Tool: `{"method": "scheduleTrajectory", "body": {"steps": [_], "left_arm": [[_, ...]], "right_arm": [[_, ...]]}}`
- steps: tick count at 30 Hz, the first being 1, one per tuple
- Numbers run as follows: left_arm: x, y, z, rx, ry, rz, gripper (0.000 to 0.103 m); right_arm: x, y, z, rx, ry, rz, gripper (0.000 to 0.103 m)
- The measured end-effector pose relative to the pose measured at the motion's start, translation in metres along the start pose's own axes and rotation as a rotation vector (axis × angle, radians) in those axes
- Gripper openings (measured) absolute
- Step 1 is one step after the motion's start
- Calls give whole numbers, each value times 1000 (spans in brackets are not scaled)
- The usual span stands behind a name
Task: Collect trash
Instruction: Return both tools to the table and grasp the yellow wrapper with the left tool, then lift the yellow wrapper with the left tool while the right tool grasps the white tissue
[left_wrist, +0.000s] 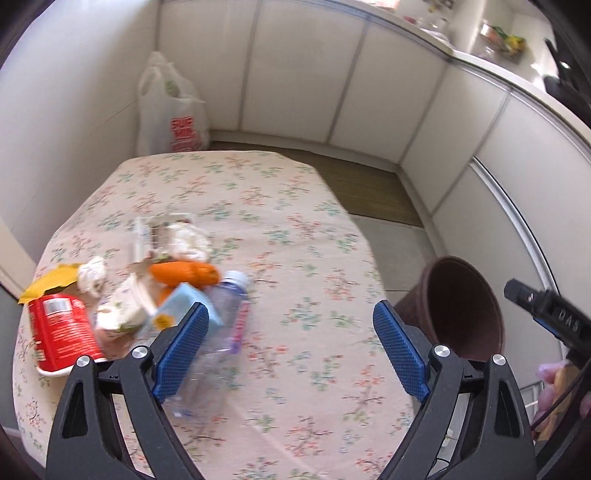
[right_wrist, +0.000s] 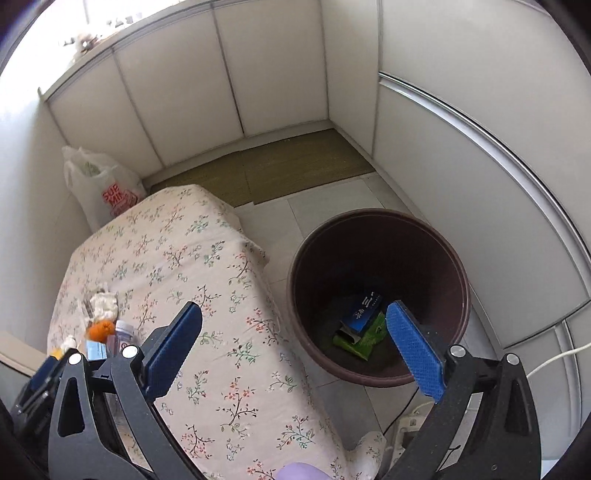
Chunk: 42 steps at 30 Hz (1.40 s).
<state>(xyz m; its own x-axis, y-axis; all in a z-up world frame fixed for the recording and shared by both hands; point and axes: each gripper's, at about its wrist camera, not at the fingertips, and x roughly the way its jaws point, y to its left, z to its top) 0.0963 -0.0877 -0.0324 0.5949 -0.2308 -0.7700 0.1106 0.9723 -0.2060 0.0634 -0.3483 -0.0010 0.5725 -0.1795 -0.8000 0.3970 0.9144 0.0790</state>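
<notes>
Left tool gapes wide and empty over the floral worktop, bare cloth running from 12 to 3 o'clock up to the edge. Trash heaps at 9 o'clock, where the clear bottle lies flat, cap toward 1. Right tool, tilted down and wide open, straddles the worktop edge beside the brown bin.

One brown bin, two packs inside it, one blue, one green, one red can, one clear bottle, one white bag, one flowery table
</notes>
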Motion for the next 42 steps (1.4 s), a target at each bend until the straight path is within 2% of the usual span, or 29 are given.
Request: {"method": "scheduleTrajectory", "body": {"steps": [5, 9, 13, 15, 17, 20, 23, 28, 30, 32, 37, 38, 39, 42], "left_arm": [[-10, 72, 8, -102, -17, 44, 88], [-20, 147, 21, -225, -41, 113, 88], [-24, 226, 32, -389, 6, 139, 88], [-22, 260, 26, -474, 18, 188, 88], [-15, 287, 17, -566, 46, 188, 88], [-1, 319, 2, -692, 71, 151, 88], [11, 336, -8, -763, 66, 130, 88], [33, 348, -18, -870, 65, 102, 88], [38, 352, -24, -918, 50, 57, 87], [42, 355, -28, -946, 41, 5, 81], [50, 357, -32, -994, 63, -105, 41], [50, 356, -33, -1000, 59, -121, 37], [49, 356, -33, -1002, 52, -128, 29], [42, 350, -27, -958, 32, -117, 16]], "right_arm": [[12, 49, -9, -121, 19, 0, 96], [25, 81, -20, -183, 55, 5, 96], [37, 105, -28, -231, 85, 11, 96], [43, 117, -31, -239, 100, 19, 96], [49, 128, -33, -250, 116, 31, 96], [55, 143, -37, -273, 126, 33, 96], [59, 153, -40, -292, 132, 33, 96], [65, 159, -41, -305, 143, 22, 96], [66, 158, -40, -302, 144, 24, 96], [66, 157, -39, -297, 144, 26, 96], [66, 157, -39, -295, 150, 34, 96], [66, 157, -39, -295, 152, 37, 96], [66, 157, -40, -295, 153, 41, 96], [66, 156, -40, -288, 164, 59, 96]]}}
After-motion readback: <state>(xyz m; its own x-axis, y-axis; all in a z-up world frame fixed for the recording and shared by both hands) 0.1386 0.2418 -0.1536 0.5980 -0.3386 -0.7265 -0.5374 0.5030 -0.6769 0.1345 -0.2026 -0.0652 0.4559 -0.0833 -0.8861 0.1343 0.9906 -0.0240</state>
